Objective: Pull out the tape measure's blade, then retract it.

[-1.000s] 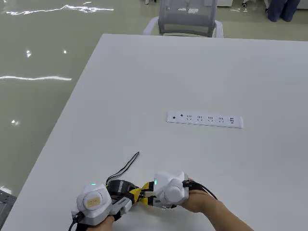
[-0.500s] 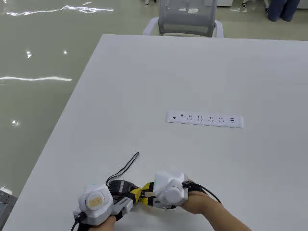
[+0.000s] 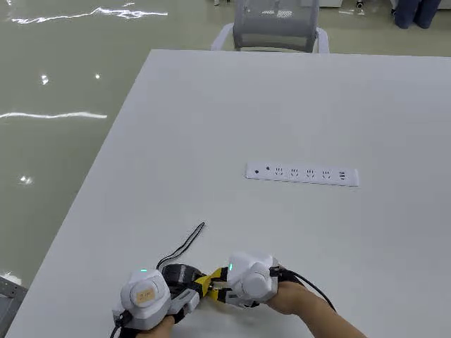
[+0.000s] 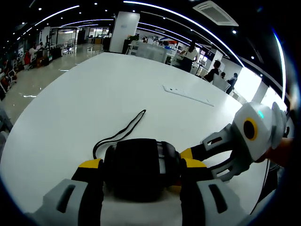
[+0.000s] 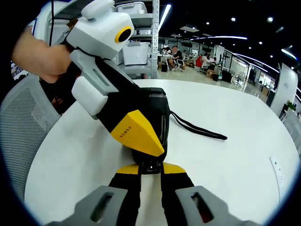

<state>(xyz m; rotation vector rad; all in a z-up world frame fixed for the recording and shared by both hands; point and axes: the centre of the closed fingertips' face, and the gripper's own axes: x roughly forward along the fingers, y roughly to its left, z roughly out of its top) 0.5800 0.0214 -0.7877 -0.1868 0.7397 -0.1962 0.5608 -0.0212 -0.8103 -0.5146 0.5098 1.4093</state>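
A black tape measure [image 3: 176, 272] lies near the table's front edge, its black wrist strap [image 3: 184, 243] trailing away across the top. My left gripper [image 4: 141, 165] is shut on the case [image 4: 140, 181], one yellow-tipped jaw on each side. My right gripper [image 5: 150, 168] faces it from the right, jaws closed on the small blade tab [image 5: 150, 165] at the foot of the case [image 5: 153, 110]. In the head view the left gripper [image 3: 182, 287] and right gripper [image 3: 210, 287] meet tip to tip at the tape measure. No length of blade shows between them.
A white power strip [image 3: 301, 173] lies mid-table, well beyond the grippers. The white table [image 3: 282, 105] has its left edge close to the left gripper. A grey mesh chair [image 3: 275, 24] stands at the far end.
Both grippers stay at the tape measure. The left gripper has edged slightly toward the right one.
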